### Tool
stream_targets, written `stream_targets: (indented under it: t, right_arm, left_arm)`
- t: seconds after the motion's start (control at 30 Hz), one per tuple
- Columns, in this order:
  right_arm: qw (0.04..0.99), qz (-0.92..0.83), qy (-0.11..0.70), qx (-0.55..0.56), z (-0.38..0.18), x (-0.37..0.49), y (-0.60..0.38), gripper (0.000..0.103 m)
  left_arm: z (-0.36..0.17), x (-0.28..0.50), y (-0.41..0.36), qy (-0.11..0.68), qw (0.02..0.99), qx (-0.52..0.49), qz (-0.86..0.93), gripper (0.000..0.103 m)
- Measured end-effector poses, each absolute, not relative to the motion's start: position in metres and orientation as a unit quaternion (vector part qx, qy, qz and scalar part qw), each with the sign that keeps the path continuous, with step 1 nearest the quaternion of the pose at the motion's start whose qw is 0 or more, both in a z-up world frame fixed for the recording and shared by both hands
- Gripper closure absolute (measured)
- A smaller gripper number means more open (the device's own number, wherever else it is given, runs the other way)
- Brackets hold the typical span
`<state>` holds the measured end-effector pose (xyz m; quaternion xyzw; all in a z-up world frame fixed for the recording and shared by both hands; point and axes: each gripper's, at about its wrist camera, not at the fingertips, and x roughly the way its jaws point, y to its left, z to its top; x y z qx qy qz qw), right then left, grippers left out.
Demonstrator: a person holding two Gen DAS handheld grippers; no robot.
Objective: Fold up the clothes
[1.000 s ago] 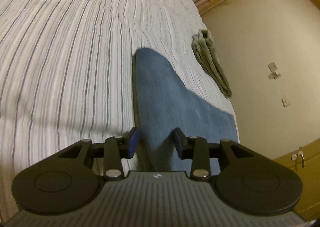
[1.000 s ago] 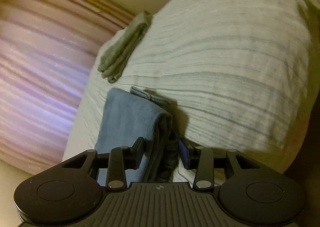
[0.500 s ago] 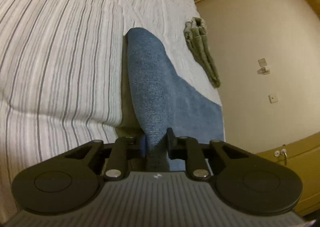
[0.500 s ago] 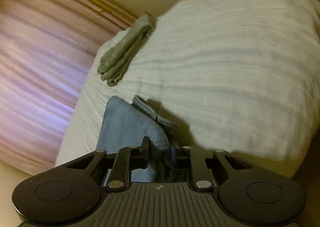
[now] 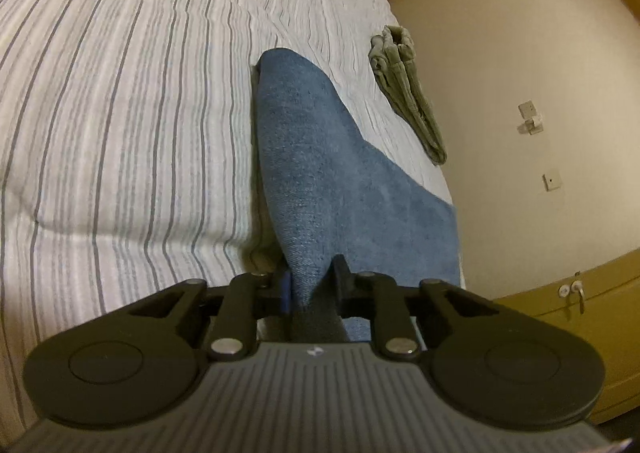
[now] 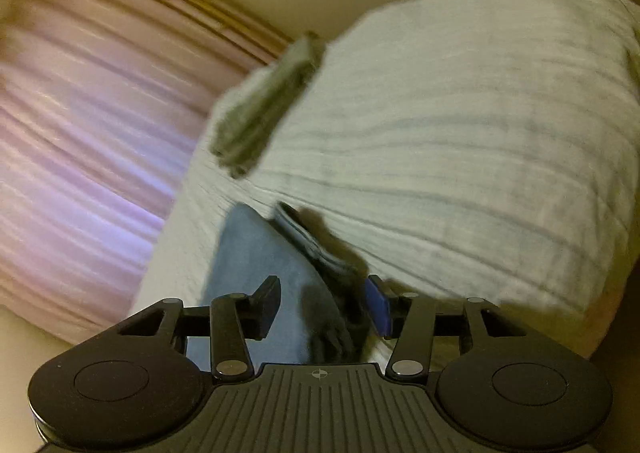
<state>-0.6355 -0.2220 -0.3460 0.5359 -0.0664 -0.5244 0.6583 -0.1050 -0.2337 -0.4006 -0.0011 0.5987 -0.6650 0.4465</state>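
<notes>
A folded blue cloth (image 5: 320, 157) lies near the edge of a striped white bed (image 5: 120, 93). In the left wrist view my left gripper (image 5: 312, 289) is shut on the cloth's near end, and the fabric rises in a ridge between the pads. In the blurred right wrist view the same blue cloth (image 6: 256, 253) lies under my right gripper (image 6: 324, 305). Its jaws are opening and stand apart, with the cloth's folded edge between them but not pressed by the pads.
A folded olive-green garment (image 5: 408, 89) lies farther along the bed's edge, also in the right wrist view (image 6: 264, 105). Beyond the edge are a cream floor (image 5: 520, 33), a yellow cabinet (image 5: 580, 317) and pink curtains (image 6: 80, 157).
The left gripper closed on the blue cloth's end and has kept hold. The right gripper pinched the folded edge half a second ago and has now let go, its jaws spreading.
</notes>
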Motion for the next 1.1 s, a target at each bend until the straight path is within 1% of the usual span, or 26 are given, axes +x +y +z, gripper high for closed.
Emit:
stream_targets:
  t: [0.03, 0.07, 0.1, 0.13, 0.17, 0.2, 0.27, 0.4, 0.53, 0.63, 0.67, 0.7, 0.77, 0.8, 0.83, 0.9, 0.93, 0.97, 1.0, 1.1]
  right_arm:
    - [0.672, -0.516, -0.063, 0.528, -0.341, -0.637, -0.224, 0.053]
    - [0.685, -0.508, -0.055, 0.519, -0.336, -0.637, -0.227, 0.052]
    - [0.698, -0.501, -0.034, 0.510, -0.331, -0.636, -0.233, 0.047]
    - [0.711, -0.492, -0.009, 0.503, -0.329, -0.634, -0.243, 0.036]
    - [0.722, -0.483, 0.016, 0.495, -0.327, -0.631, -0.252, 0.031]
    - [0.733, -0.474, 0.041, 0.486, -0.327, -0.629, -0.263, 0.030]
    - [0.746, -0.469, 0.088, 0.464, -0.328, -0.622, -0.288, 0.030]
    - [0.760, -0.403, 0.160, 0.485, -0.337, -0.614, -0.336, 0.030]
    - [0.761, -0.325, 0.229, 0.513, -0.354, -0.605, -0.373, 0.031]
    - [0.764, -0.269, 0.232, 0.538, -0.368, -0.605, -0.396, 0.031]
    - [0.761, -0.250, 0.232, 0.552, -0.374, -0.603, -0.402, 0.032]
    - [0.757, -0.231, 0.231, 0.566, -0.381, -0.601, -0.407, 0.045]
    - [0.751, -0.200, 0.228, 0.587, -0.393, -0.594, -0.415, 0.049]
    - [0.746, -0.191, 0.223, 0.597, -0.398, -0.592, -0.418, 0.055]
    - [0.740, -0.187, 0.216, 0.609, -0.401, -0.591, -0.421, 0.061]
    - [0.732, -0.181, 0.205, 0.623, -0.401, -0.592, -0.422, 0.069]
    - [0.731, -0.181, 0.206, 0.625, -0.395, -0.592, -0.424, 0.073]
    - [0.731, -0.181, 0.209, 0.624, -0.388, -0.591, -0.423, 0.074]
    - [0.732, -0.183, 0.213, 0.621, -0.378, -0.591, -0.422, 0.075]
    - [0.728, -0.194, 0.223, 0.619, -0.349, -0.585, -0.426, 0.076]
  left_arm:
    - [-0.400, -0.104, -0.233, 0.599, 0.449, -0.002, -0.663, 0.085]
    - [-0.400, -0.103, -0.231, 0.598, 0.453, -0.002, -0.661, 0.080]
    - [-0.400, -0.102, -0.230, 0.598, 0.457, -0.002, -0.659, 0.078]
    - [-0.400, -0.101, -0.230, 0.595, 0.459, -0.001, -0.659, 0.077]
    - [-0.399, -0.101, -0.229, 0.591, 0.460, 0.001, -0.662, 0.077]
    - [-0.398, -0.102, -0.230, 0.589, 0.457, 0.006, -0.666, 0.077]
    - [-0.399, -0.106, -0.233, 0.586, 0.448, 0.021, -0.675, 0.072]
    - [-0.396, -0.117, -0.237, 0.564, 0.439, 0.069, -0.696, 0.071]
    - [-0.386, -0.120, -0.241, 0.560, 0.443, 0.101, -0.693, 0.070]
    - [-0.383, -0.121, -0.245, 0.576, 0.458, 0.107, -0.669, 0.068]
    - [-0.382, -0.122, -0.246, 0.583, 0.464, 0.105, -0.659, 0.068]
    - [-0.382, -0.123, -0.247, 0.590, 0.470, 0.102, -0.648, 0.068]
    - [-0.382, -0.128, -0.250, 0.600, 0.484, 0.095, -0.630, 0.068]
    - [-0.383, -0.131, -0.251, 0.604, 0.491, 0.091, -0.621, 0.068]
    - [-0.384, -0.134, -0.252, 0.608, 0.499, 0.088, -0.612, 0.071]
    - [-0.382, -0.140, -0.253, 0.611, 0.519, 0.087, -0.591, 0.074]
    - [-0.380, -0.142, -0.252, 0.612, 0.528, 0.086, -0.583, 0.078]
    - [-0.376, -0.143, -0.251, 0.611, 0.536, 0.083, -0.577, 0.086]
    - [-0.370, -0.144, -0.250, 0.610, 0.541, 0.080, -0.573, 0.090]
    - [-0.347, -0.149, -0.247, 0.601, 0.552, 0.081, -0.572, 0.093]
